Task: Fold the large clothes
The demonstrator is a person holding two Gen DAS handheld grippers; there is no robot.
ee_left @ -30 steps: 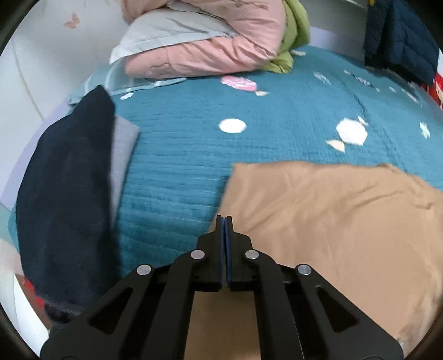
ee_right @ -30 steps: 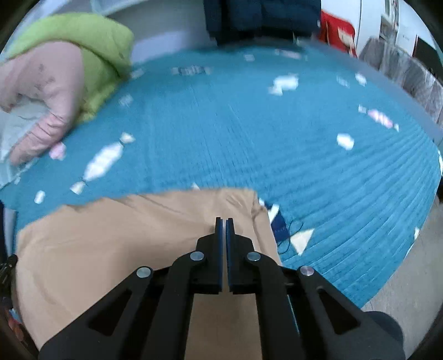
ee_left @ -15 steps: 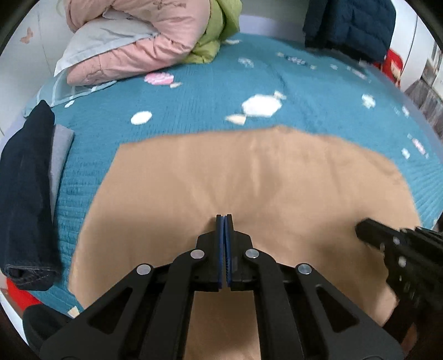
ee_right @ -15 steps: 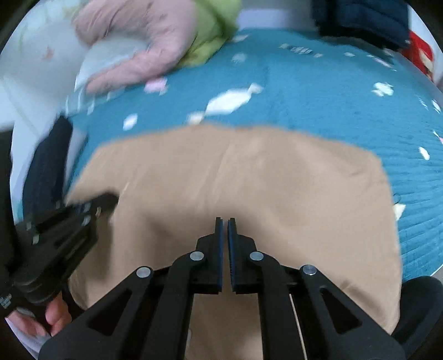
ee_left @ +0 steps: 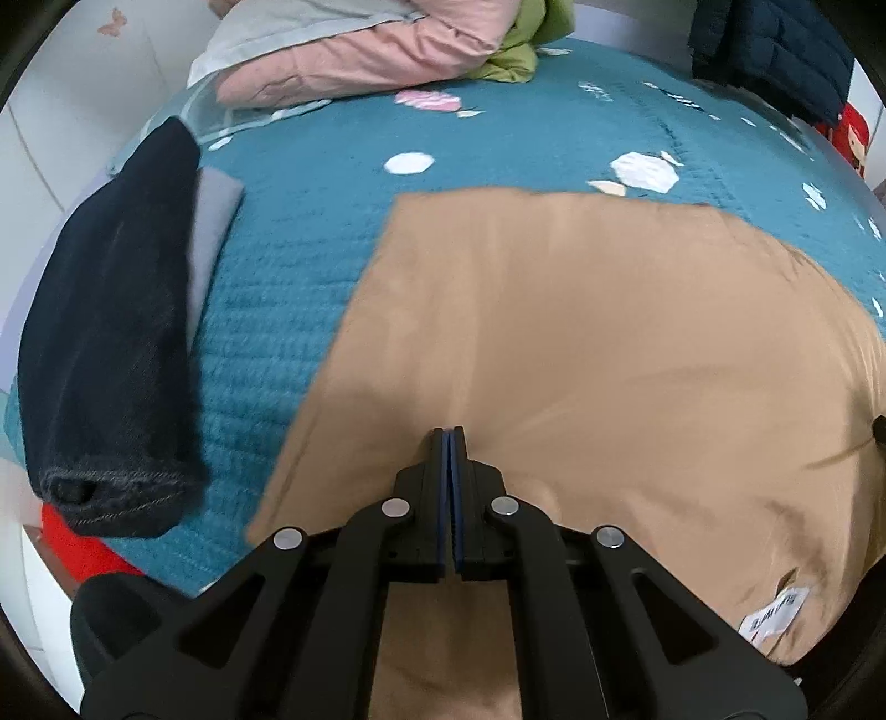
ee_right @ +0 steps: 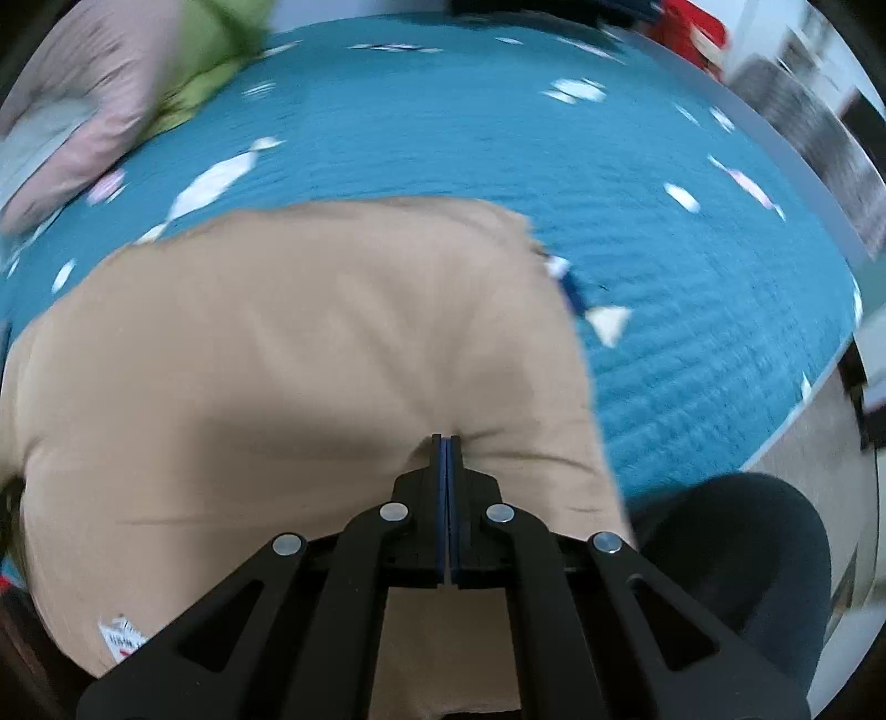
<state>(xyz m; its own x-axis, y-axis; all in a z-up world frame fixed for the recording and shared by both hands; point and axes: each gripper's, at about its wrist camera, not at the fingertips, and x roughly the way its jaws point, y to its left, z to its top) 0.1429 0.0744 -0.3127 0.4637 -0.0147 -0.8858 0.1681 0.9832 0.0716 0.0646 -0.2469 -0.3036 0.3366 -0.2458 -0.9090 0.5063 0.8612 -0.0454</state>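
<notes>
A large tan garment (ee_left: 581, 332) lies spread on the teal bed cover (ee_left: 310, 183), with its near edge lifted toward me. It also shows in the right wrist view (ee_right: 288, 354). My left gripper (ee_left: 448, 435) is shut on the tan garment near its left front edge. My right gripper (ee_right: 445, 440) is shut on the same garment near its right front edge. A white care label (ee_left: 775, 612) hangs at the garment's lower right, and it also shows in the right wrist view (ee_right: 122, 639).
A folded dark navy garment (ee_left: 111, 332) over a grey one (ee_left: 213, 221) lies along the bed's left side. Pink and green bedding (ee_left: 376, 55) is piled at the head. A dark jacket (ee_left: 769, 50) hangs at the far right. The bed's right edge (ee_right: 819, 399) drops to the floor.
Both grippers have swung apart again, each holding the tan garment. The left view turned back to the left, the right view back to the right. The garment's near edge is drawn up.
</notes>
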